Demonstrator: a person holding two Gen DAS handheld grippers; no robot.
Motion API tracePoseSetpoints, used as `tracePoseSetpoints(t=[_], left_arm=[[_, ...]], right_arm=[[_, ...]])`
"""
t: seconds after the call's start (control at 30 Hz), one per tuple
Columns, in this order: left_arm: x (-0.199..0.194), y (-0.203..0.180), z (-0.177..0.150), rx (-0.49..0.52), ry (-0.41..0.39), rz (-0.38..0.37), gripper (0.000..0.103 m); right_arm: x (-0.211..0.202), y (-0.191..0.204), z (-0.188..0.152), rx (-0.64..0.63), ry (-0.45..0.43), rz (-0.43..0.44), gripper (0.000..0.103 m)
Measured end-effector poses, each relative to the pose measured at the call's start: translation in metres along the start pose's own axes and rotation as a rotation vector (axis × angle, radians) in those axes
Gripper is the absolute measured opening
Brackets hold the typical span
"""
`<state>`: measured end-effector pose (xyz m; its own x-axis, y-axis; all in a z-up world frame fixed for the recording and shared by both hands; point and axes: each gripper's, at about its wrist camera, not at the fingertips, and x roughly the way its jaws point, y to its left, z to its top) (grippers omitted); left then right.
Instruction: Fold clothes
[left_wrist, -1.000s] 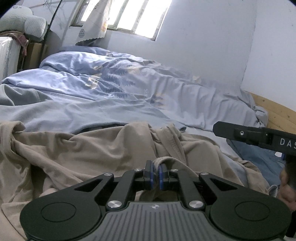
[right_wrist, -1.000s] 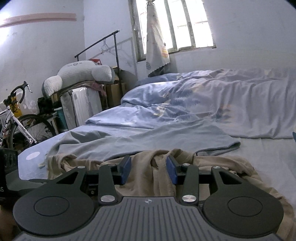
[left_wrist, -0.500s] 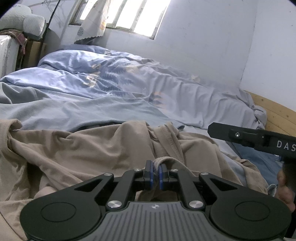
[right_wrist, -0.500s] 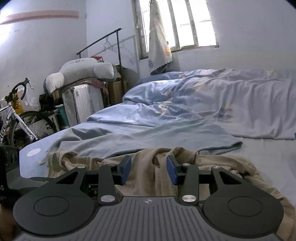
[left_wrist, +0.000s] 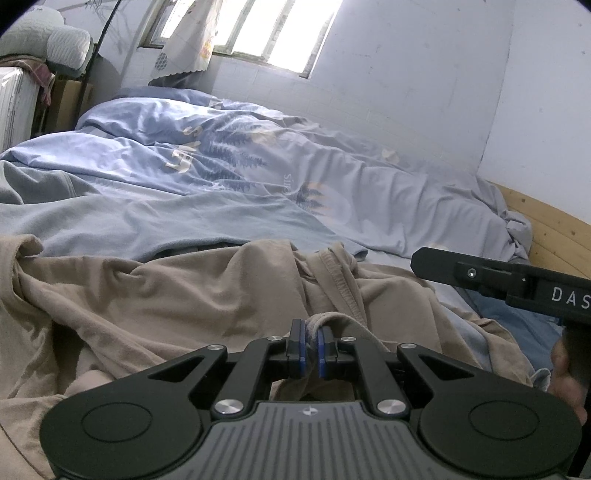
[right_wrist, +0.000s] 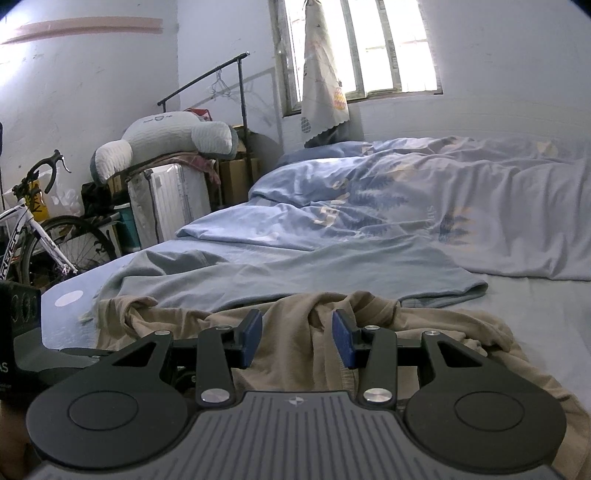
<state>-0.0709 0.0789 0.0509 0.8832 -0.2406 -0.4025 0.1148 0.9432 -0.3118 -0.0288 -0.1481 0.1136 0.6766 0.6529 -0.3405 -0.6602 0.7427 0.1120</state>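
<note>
On the bed, nothing has shifted: left claw (left_wrist: 309, 345) still pinches the beige shirt (left_wrist: 177, 295); right claw (right_wrist: 297, 338) open.

Bed (right_wrist: 535, 306) w/ blue duvet (left_wrist: 258, 173), grey-blue garment (right_wrist: 295, 273), crumpled beige garment (left_wrist: 184, 295).

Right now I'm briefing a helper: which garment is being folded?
On the bed, before the blue duvet, lies a grey-blue cloth. Nearer still is the crumpled tan garment, the only beige piece, pinched by the left gripper.
</note>
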Motion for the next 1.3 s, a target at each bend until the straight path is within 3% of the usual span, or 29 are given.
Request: tracePoseSetpoints(t=[1.3], left_arm=[[0.002,0.004,0.002,-0.001,0.004,-0.008,0.005]], right_arm=[[0.0,-0.001,0.0,-0.011,0.005,0.01,0.044]])
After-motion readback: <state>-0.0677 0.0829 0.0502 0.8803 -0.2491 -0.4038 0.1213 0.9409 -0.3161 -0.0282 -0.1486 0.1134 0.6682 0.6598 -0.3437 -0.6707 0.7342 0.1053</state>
